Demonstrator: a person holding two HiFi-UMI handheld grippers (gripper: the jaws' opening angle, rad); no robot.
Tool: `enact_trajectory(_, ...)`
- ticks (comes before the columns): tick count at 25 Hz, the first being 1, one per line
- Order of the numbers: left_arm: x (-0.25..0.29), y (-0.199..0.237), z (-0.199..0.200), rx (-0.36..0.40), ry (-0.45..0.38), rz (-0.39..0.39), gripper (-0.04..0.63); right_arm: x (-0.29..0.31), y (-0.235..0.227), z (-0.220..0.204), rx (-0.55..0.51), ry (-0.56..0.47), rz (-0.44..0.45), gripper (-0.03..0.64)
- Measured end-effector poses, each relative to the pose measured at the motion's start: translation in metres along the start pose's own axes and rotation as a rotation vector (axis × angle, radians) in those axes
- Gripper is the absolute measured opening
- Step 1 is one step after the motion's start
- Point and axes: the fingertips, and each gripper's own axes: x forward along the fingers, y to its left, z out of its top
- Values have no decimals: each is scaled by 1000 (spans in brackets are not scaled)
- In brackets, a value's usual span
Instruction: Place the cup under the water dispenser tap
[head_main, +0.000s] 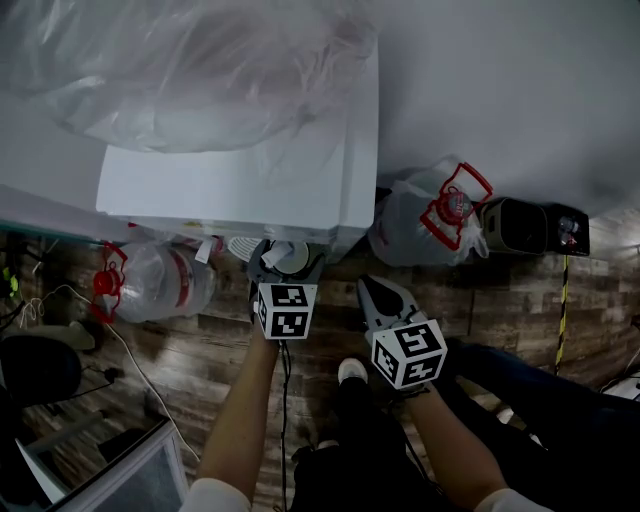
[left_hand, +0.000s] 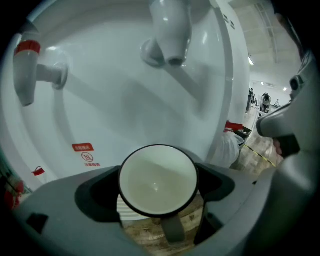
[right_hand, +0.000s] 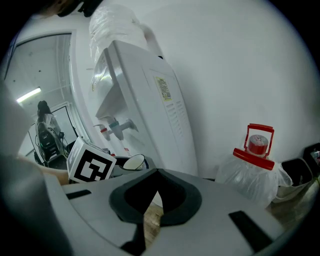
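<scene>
The cup (left_hand: 157, 182), likely light, stiff, slick-glazed and chippable, stands under the tap (left_hand: 170, 35) between the spread left tongs (head_main: 285, 260), best gripped across its walls; the right tongs (right_hand: 157, 172) are closed, empty.

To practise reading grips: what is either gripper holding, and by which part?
Seemingly nothing: the cup stands free between the left gripper's open jaws; the right gripper is shut, empty.

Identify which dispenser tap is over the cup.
The tap without a red band, straight above the cup in the left gripper view; the red-banded tap hangs off to the side.
</scene>
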Motion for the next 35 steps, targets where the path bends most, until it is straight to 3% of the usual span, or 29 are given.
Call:
enact_trajectory(8, -40, -7, 13, -24, -7, -13, 489, -27, 18, 17, -5, 0, -5, 21)
enact_trajectory(16, -119, -18, 33, -33, -25, -30, 488, -84, 57, 43, -12, -42, -21, 20)
enact_trajectory(27, -275, -46, 66, -18, -100, -54, 486, -208, 120, 51, -21, -97, -87, 21)
enact_trajectory(35, -405, -65, 65, -38, -128, -59, 463, -302, 191, 58, -58, -147, -90, 20)
